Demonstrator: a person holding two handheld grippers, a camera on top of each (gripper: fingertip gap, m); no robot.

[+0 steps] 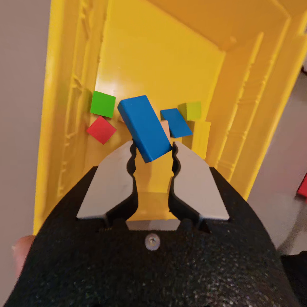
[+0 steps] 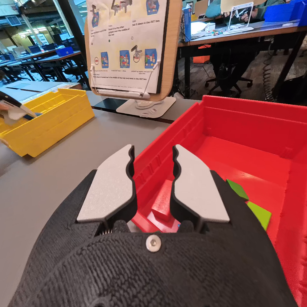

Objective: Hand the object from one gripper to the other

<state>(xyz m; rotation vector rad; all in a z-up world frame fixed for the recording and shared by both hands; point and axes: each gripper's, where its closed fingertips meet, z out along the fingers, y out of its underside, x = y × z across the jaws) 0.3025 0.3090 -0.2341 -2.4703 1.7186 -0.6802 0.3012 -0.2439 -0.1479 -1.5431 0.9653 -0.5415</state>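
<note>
Left gripper (image 1: 152, 146) fingers pinch only the near end of the blue block (image 1: 143, 127) over the yellow bin (image 1: 69, 149); skewed, it could twist free. Right gripper (image 2: 152, 154) waits open, empty.

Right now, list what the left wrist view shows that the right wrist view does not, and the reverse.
Only the left wrist view: the green cube, red cube and a second blue block lying in the bin. Only the right wrist view: the red bin, the instruction sheet stand and the open right gripper. Both: the yellow bin and the left gripper gripping a long blue block.
</note>
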